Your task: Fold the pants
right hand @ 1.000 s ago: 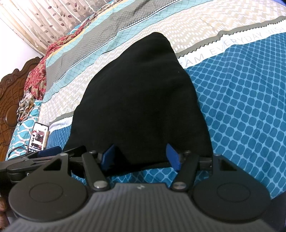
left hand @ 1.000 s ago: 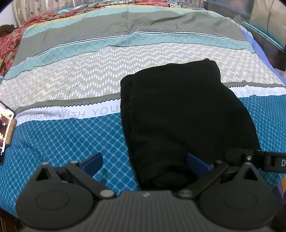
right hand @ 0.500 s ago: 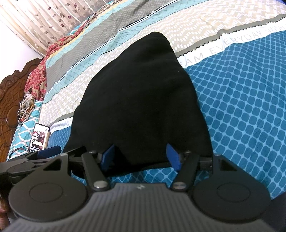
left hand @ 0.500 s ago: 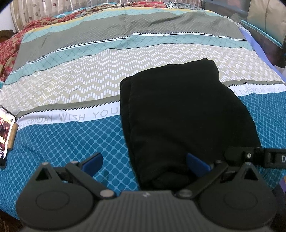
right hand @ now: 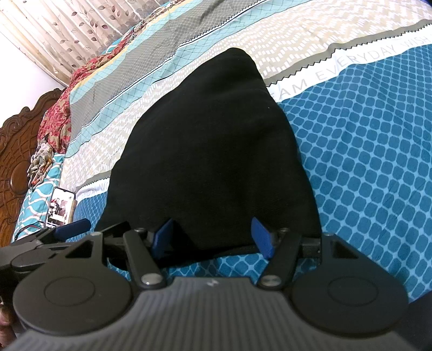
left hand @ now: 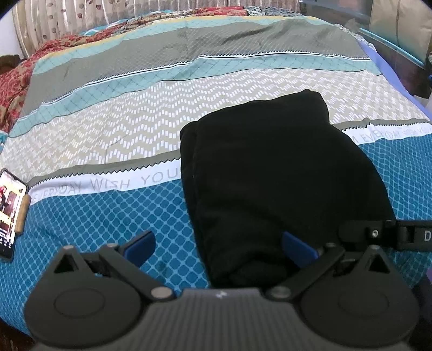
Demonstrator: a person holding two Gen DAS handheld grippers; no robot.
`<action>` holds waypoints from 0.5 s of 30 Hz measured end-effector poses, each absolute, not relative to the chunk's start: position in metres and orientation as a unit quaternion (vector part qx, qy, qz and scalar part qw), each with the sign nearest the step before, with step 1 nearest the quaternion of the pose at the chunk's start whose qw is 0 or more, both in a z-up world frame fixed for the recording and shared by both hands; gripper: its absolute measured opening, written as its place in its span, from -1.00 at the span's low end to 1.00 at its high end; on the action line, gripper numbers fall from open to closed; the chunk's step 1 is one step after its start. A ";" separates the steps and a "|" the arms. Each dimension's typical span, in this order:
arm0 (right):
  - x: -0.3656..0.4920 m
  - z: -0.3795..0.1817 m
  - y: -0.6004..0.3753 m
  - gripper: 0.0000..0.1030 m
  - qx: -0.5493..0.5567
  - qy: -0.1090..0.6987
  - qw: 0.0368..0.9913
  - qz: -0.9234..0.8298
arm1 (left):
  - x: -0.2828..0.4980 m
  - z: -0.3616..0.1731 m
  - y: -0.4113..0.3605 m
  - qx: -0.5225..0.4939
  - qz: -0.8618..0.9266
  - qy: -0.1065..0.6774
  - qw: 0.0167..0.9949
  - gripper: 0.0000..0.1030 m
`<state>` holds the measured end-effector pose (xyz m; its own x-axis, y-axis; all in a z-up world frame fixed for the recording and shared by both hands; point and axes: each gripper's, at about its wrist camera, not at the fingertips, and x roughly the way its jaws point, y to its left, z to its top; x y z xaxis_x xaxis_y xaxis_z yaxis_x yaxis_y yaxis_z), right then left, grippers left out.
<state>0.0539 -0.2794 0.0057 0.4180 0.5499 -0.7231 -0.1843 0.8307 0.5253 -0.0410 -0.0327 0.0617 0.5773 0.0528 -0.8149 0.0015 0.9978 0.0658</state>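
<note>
The black pants (left hand: 270, 175) lie folded into a compact stack on the patterned bedspread; they also show in the right wrist view (right hand: 210, 151). My left gripper (left hand: 218, 247) is open at the near left corner of the stack, its right finger over the cloth and its left finger over bare bedspread. My right gripper (right hand: 213, 236) is open, straddling the near edge of the stack. Neither holds cloth. The right gripper's arm (left hand: 386, 233) shows at the left view's right edge.
A lit phone (left hand: 9, 210) lies at the bed's left side, also in the right wrist view (right hand: 60, 206). A carved wooden headboard (right hand: 13, 162) and red patterned fabric (right hand: 56, 118) are to the far left. Curtains (left hand: 81, 16) hang behind the bed.
The left wrist view has tilted up slightly, showing more of the far bed and curtains. The pants and both open grippers stay as they were.
</note>
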 end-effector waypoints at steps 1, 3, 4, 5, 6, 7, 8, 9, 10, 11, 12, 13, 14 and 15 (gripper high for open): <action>0.054 0.006 -0.279 0.29 0.186 0.491 0.821 0.224 | -0.041 0.062 -0.032 0.027 0.014 0.461 0.887 1.00; 0.054 0.006 -0.279 0.30 0.186 0.491 0.821 0.224 | -0.040 0.061 -0.030 0.022 0.014 0.464 0.885 1.00; 0.054 0.006 -0.279 0.30 0.186 0.491 0.821 0.224 | -0.039 0.061 -0.030 0.020 0.014 0.466 0.884 1.00; 0.054 0.006 -0.280 0.30 0.186 0.491 0.821 0.224 | -0.039 0.061 -0.030 0.018 0.014 0.468 0.884 1.00; 0.054 0.006 -0.279 0.30 0.186 0.491 0.821 0.224 | -0.039 0.061 -0.029 0.016 0.014 0.469 0.883 1.00; 0.054 0.006 -0.280 0.30 0.186 0.491 0.821 0.224 | -0.039 0.061 -0.029 0.015 0.014 0.469 0.883 1.00; 0.054 0.006 -0.280 0.30 0.186 0.491 0.821 0.224 | -0.039 0.061 -0.029 0.014 0.014 0.470 0.882 1.00; 0.054 0.006 -0.279 0.30 0.186 0.491 0.821 0.224 | -0.039 0.061 -0.029 0.013 0.014 0.470 0.882 1.00; 0.054 0.006 -0.280 0.30 0.186 0.491 0.821 0.224 | -0.039 0.061 -0.029 0.014 0.014 0.470 0.882 1.00; 0.054 0.006 -0.279 0.30 0.186 0.491 0.821 0.224 | -0.039 0.060 -0.029 0.015 0.014 0.470 0.883 1.00; 0.054 0.006 -0.280 0.30 0.186 0.491 0.821 0.224 | -0.039 0.061 -0.029 0.016 0.015 0.469 0.883 1.00; 0.054 0.006 -0.280 0.30 0.186 0.491 0.821 0.224 | -0.039 0.061 -0.030 0.019 0.015 0.468 0.884 1.00; 0.054 0.006 -0.280 0.30 0.186 0.491 0.821 0.224 | -0.040 0.061 -0.031 0.023 0.015 0.466 0.884 1.00; 0.054 0.006 -0.280 0.30 0.186 0.491 0.821 0.224 | -0.040 0.061 -0.032 0.027 0.016 0.465 0.885 1.00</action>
